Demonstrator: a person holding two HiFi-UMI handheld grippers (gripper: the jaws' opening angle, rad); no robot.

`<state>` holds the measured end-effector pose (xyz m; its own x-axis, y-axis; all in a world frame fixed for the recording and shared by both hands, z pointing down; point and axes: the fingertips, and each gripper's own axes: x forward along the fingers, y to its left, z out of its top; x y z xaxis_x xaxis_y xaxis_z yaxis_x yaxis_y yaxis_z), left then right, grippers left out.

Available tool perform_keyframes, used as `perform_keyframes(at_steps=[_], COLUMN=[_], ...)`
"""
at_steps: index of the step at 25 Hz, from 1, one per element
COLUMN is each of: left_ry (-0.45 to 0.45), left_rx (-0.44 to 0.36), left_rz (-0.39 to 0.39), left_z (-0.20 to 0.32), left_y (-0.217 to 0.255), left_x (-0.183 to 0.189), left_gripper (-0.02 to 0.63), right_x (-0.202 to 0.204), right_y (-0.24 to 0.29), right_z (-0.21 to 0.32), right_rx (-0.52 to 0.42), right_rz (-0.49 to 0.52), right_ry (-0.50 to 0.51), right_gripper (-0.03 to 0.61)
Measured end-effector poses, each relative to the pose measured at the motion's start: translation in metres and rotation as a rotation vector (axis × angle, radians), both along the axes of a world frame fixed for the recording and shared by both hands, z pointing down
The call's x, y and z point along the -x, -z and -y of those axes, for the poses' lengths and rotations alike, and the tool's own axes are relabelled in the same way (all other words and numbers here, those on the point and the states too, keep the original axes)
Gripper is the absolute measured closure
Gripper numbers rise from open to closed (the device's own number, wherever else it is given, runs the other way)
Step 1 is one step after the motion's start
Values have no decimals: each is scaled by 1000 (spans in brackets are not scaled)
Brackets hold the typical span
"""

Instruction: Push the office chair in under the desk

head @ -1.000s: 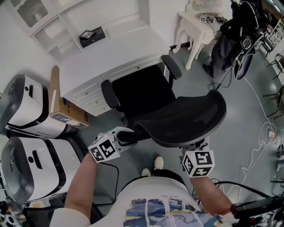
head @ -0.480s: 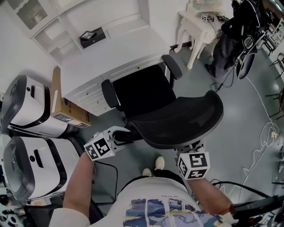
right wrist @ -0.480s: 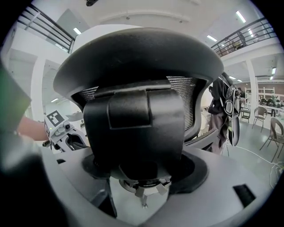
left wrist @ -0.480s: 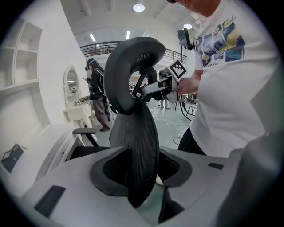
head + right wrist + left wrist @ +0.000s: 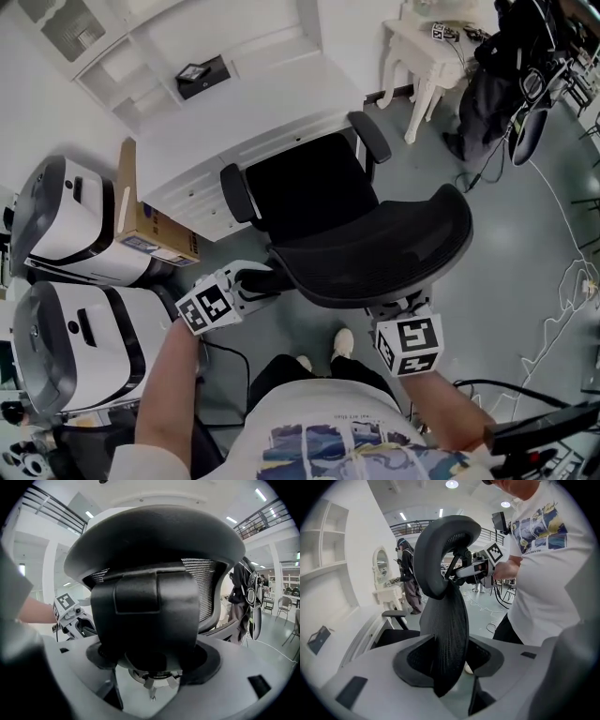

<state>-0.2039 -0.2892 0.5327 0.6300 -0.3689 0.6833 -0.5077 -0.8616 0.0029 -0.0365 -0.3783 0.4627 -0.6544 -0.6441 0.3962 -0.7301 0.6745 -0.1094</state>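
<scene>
- We have the office chair (image 5: 375,248) by its backrest (image 5: 440,597) from behind. The left gripper (image 5: 258,281) is clenched on the backrest's mesh side edge. The right gripper (image 5: 398,305) grasps the hard black block (image 5: 150,616) at the back's middle.
- To do this step well, we judge both grippers should push evenly and straight toward the desk (image 5: 262,94). The left grip sits far out on the edge, so a harder shove there would likely swivel the seat instead of rolling the base.
- We should keep the push low and level. The mesh edge is thin and may flex or slip out of the left jaws if we lean on it.
- We need to watch the two armrests (image 5: 237,192). They stand near the desk's front edge, and whether they pass under it we cannot tell from here.
- The cardboard box (image 5: 141,225) leans beside the desk at the left, so we should not let the chair drift that way.
- The chair is black, with a curved mesh back, a flat dark seat (image 5: 309,192) and padded armrests.
- It faces the white desk with the seat's front at the desk's edge and most of the seat out in the open.
</scene>
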Motion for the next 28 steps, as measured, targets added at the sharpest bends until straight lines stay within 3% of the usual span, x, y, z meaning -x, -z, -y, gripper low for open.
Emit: perform_keyframes(at_steps=[7, 14, 19, 28], left_ry=[77, 133, 181, 203], left_rx=[-26, -105, -148, -187], left_rz=[2, 29, -79, -208], left_z=[3, 2, -4, -49], left_y=[-4, 2, 28, 68], left_x=[3, 4, 14, 23], left_gripper=[405, 397, 399, 438], right_x=[-3, -24, -40, -41], right_y=[-10, -8, 1, 13], right_z=[-3, -20, -29, -71], right_rx=[-15, -12, -24, -21], right_rz=[-47, -70, -72, -62], right_ry=[31, -44, -136, -202], right_gripper=[235, 235, 235, 236])
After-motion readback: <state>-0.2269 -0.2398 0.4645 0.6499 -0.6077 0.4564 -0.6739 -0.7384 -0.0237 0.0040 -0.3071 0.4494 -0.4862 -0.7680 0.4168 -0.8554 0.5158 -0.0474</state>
